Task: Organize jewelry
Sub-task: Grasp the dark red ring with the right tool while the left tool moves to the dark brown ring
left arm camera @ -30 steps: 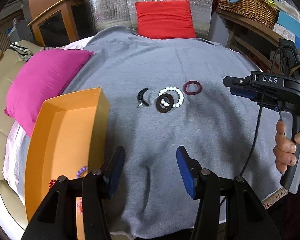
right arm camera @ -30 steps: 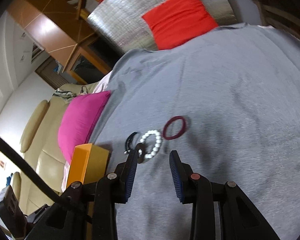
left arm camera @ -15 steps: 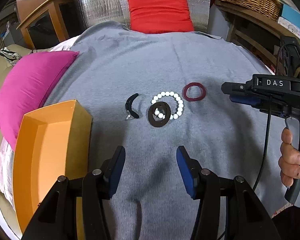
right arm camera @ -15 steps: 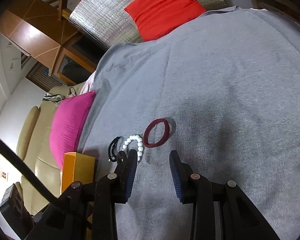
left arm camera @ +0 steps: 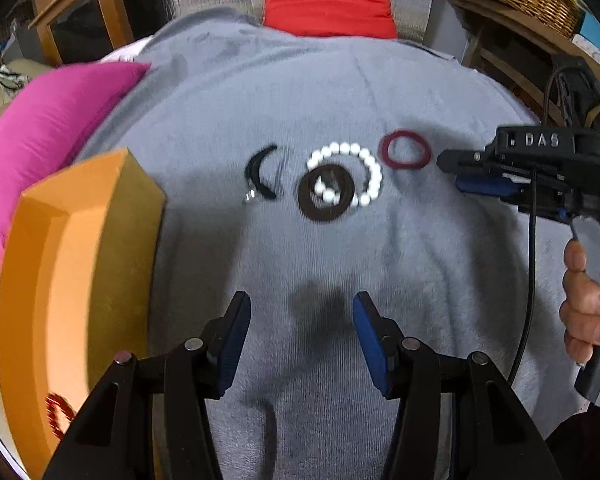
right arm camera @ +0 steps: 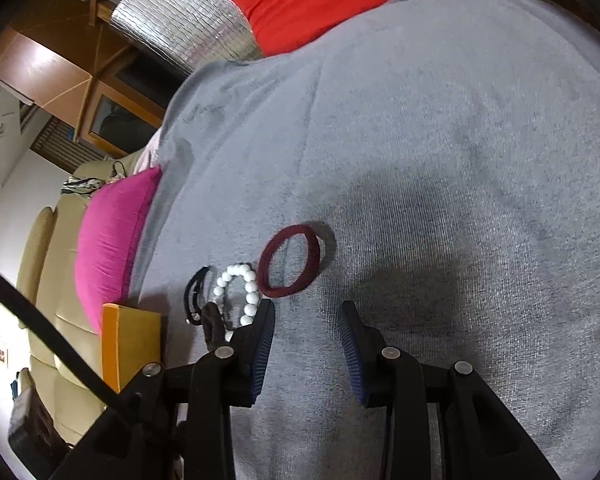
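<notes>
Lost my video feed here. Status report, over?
Left gripper open, empty, hovering over grey cloth. Right gripper open, empty, closing on maroon ring. White bead bracelet overlaps dark ring. Nothing blocking the orange box.

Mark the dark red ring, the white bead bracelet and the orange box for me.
dark red ring (right arm camera: 312, 254): right wrist view, on its right band.
white bead bracelet (left arm camera: 374, 170): left wrist view, on the beads at its right side.
orange box (left arm camera: 128, 216): left wrist view, on its outer right wall.
</notes>
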Demonstrator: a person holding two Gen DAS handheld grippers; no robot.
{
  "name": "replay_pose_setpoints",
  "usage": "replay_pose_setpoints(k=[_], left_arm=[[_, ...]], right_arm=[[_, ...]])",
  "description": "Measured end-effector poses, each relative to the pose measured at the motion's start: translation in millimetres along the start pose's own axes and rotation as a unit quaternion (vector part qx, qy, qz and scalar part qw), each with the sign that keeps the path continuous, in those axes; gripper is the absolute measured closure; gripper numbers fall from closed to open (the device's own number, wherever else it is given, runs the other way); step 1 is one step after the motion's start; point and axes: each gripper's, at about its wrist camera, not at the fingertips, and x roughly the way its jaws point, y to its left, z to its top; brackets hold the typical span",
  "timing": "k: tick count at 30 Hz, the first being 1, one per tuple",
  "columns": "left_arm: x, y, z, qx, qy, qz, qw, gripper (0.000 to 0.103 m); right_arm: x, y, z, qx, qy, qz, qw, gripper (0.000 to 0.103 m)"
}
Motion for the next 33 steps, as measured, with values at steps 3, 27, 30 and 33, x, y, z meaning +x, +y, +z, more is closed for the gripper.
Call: replay_pose_setpoints(k=[3,27,30,33], left_arm=[[8,0,-6,0.002,0.01,0.0,1.0,0.049],[40,-5,-66,0.004,-0.04,0.013,0.9991,0.0],[40,-3,-65,0.004,-0.039,0.012,0.9992,0.0],[40,-4,-61,0.003,-0.035,0.01,0.9993,0.0]], right_arm=[[4,0,-1,-0.003,0.004,-0.007,1.0,0.067],[22,16,16,-0.032,-0.051,-0.064,0.996,0.066],[26,24,16,-0.057,-0.062,-0.086,0.993,0.066],[31,28,16,-0.074,-0.072,-0.104,0.989,0.07]])
